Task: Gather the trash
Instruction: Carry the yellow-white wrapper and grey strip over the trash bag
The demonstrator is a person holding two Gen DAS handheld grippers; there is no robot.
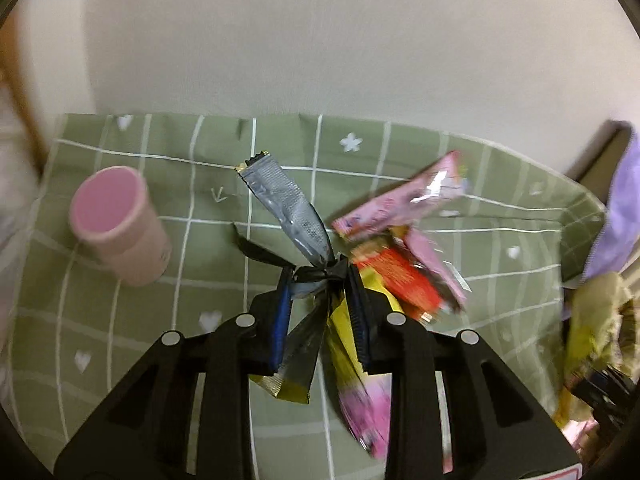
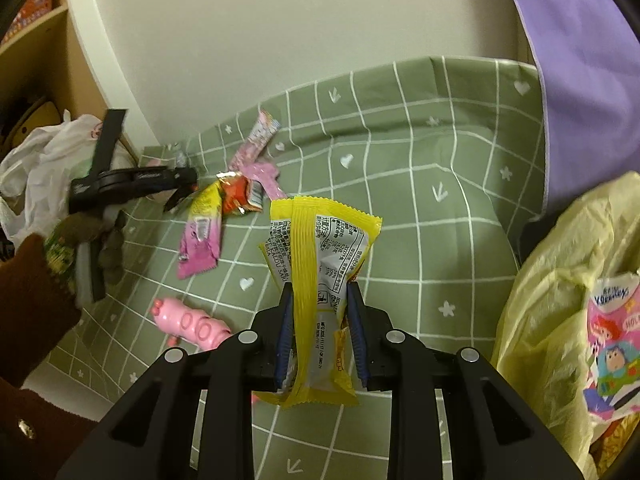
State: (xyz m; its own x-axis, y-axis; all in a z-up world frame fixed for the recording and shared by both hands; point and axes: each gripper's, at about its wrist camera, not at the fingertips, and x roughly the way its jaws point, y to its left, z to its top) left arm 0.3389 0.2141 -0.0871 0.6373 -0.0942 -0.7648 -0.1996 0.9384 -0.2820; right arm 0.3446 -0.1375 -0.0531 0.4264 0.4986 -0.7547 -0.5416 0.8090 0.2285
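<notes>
Only the left wrist view shows one pink cylindrical cup; there the left claw clenches a bunch of crinkled foil wrappers. The right claw grips one yellow-edged silver plastic wrapper.

A plain cream wall stands behind the tabletop, which carries a green checked cloth; a wooden shelf stands at the left.
</notes>
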